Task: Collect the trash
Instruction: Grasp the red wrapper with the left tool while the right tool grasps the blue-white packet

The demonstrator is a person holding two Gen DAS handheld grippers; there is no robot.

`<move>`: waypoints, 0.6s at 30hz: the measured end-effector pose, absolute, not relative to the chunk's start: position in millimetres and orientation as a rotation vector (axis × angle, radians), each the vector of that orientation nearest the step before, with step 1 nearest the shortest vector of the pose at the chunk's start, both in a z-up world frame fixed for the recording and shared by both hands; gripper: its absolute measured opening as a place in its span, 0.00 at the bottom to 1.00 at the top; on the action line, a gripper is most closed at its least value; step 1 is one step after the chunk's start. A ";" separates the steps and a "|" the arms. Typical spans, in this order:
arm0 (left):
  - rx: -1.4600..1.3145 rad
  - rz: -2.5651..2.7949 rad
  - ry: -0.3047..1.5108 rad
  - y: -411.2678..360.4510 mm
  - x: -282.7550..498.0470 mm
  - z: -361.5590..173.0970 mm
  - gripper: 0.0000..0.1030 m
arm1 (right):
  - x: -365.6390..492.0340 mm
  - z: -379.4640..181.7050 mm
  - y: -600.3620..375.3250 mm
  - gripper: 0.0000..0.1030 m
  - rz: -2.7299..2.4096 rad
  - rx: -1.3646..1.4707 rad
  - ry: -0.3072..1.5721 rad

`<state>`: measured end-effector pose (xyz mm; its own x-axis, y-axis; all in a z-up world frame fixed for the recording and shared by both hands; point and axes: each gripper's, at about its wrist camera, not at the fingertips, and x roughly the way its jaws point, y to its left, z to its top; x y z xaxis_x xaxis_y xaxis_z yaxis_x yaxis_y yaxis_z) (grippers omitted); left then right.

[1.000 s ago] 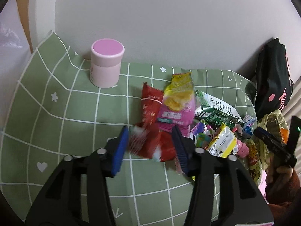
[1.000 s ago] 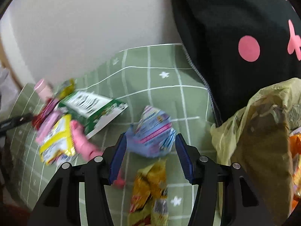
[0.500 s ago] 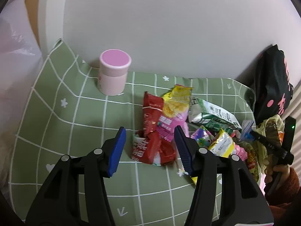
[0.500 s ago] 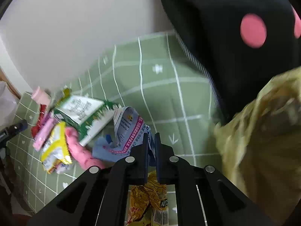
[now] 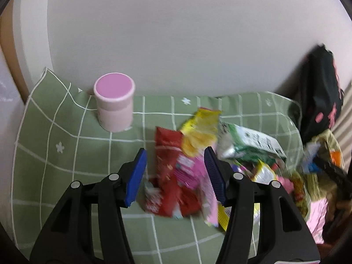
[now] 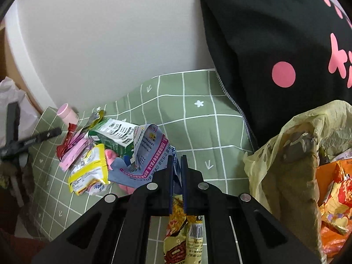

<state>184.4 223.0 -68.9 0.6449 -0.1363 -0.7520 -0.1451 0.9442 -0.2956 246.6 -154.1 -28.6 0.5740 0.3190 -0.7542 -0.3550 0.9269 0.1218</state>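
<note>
A: Right wrist view: the right gripper [image 6: 176,171], wide apart a second ago, is now clamped on the blue wrapper [image 6: 147,151] and has raised it beside the yellow bag [image 6: 292,154].

B: So it's collected. And the left gripper [image 5: 175,176]?

A: Apart, above the red wrapper [image 5: 169,171], gripping nothing. Blur hides whether it touches.

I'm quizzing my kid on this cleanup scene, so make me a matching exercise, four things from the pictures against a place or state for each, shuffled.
Things:
1. pink canister
2. blue wrapper
3. yellowish bag
4. left gripper

States:
A. open, with orange packets inside
B. pinched in the shut right gripper
C. jaws apart above the red wrapper
D. upright near the wall

Pairs: 1-D, 2-B, 3-A, 4-C
</note>
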 end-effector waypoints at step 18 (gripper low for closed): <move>-0.430 -0.088 0.813 220.0 209.9 -19.4 0.29 | 234.2 -3.8 -177.3 0.07 0.351 -0.052 0.804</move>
<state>209.9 220.0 -19.4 0.6891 -0.2389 -0.6842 -0.0862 0.9104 -0.4047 234.2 -177.3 -3.8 0.6396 0.2880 -0.7127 -0.3271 0.9410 0.0867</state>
